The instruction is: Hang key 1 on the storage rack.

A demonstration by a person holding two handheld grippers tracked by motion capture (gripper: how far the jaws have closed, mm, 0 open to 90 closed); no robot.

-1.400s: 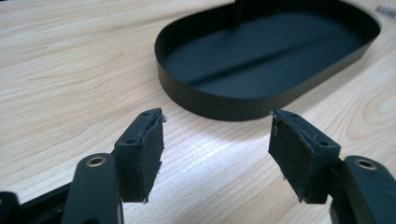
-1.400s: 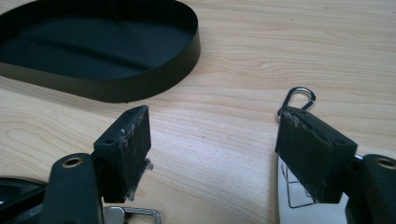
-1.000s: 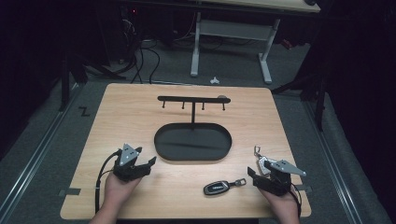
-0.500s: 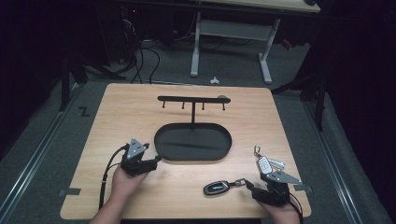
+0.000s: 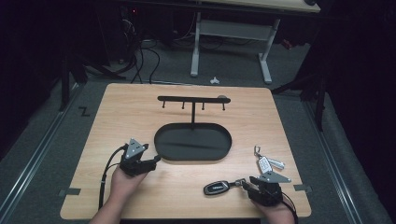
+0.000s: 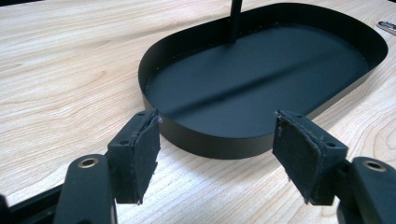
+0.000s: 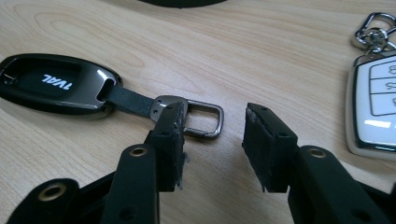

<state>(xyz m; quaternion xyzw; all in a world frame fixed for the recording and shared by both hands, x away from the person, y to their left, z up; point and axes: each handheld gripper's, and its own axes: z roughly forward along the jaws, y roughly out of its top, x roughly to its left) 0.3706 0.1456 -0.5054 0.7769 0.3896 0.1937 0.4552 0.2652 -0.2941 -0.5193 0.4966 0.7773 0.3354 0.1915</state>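
Observation:
A black car key fob (image 5: 216, 188) (image 7: 53, 88) lies on the table's front right, with a short strap and a metal ring (image 7: 201, 119). My right gripper (image 5: 243, 183) (image 7: 212, 144) is open low over the table, its jaws either side of that ring. A white key fob (image 5: 265, 164) (image 7: 375, 116) with a key ring lies just beyond it. My left gripper (image 5: 156, 160) (image 6: 215, 154) is open, empty, at the near left rim of the black oval tray (image 5: 161, 151) (image 6: 196, 135). From the tray rises a black post with a hook bar (image 5: 192, 99).
The wooden table (image 5: 121, 116) has tape marks at its front corners. A small silver tag (image 5: 276, 164) lies beside the white fob. Behind the table stand a white desk frame (image 5: 229, 32) and cables on the floor.
My right gripper has dropped toward the table's front edge and closed in on the black fob's ring. My left gripper has moved right and forward to the tray's rim.

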